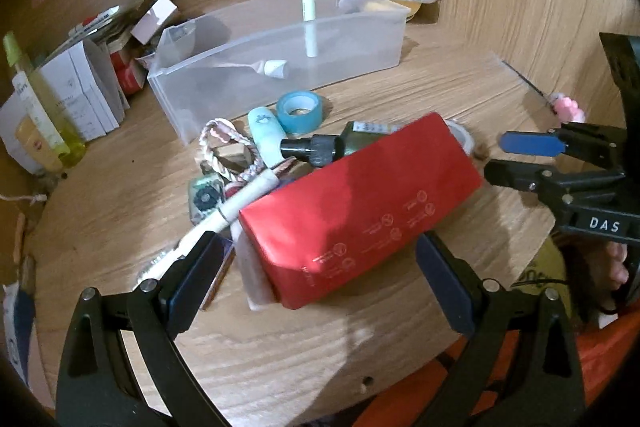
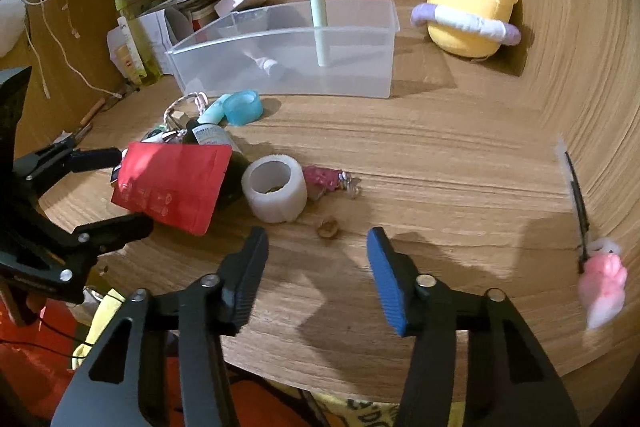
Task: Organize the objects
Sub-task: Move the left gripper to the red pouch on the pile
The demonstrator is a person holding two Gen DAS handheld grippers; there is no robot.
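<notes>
Early stage, by the look of it. Clear bin [image 1: 276,67] at upper centre of the left wrist view held only two items: a pale green tube [image 1: 309,15] standing upright against its wall and a small white-tipped piece [image 1: 276,68] lying on its floor. Most of the clutter not yet sorted, piled on the bench [image 1: 120,195] at frame centre: red pouch [image 1: 360,211] lying tilted on top of the heap, dark dropper bottle [image 1: 320,147] partly under it, blue tape roll [image 1: 301,109] just in front of the bin, mint tube [image 1: 264,131] beside that, braided cord [image 1: 224,147], white pen-like stick [image 1: 224,215] at the pouch's left. In the right wrist view, white tape roll [image 2: 275,187] touching the pouch's right edge, pink glittery trinket [image 2: 326,179] just beside it, small brown crumb [image 2: 329,227] near lower centre, pink clip thing [image 2: 602,283] well apart at far right. Left hand-held gripper [image 1: 320,267] released, fingers straddling the near end of the red pouch, pads not pressing on it. Right hand-held gripper [image 2: 318,267] partly closed but empty, only bare bench between its fingers, crumb just ahead. Judged: pouch likely next to go; nearly everything left to do.
</notes>
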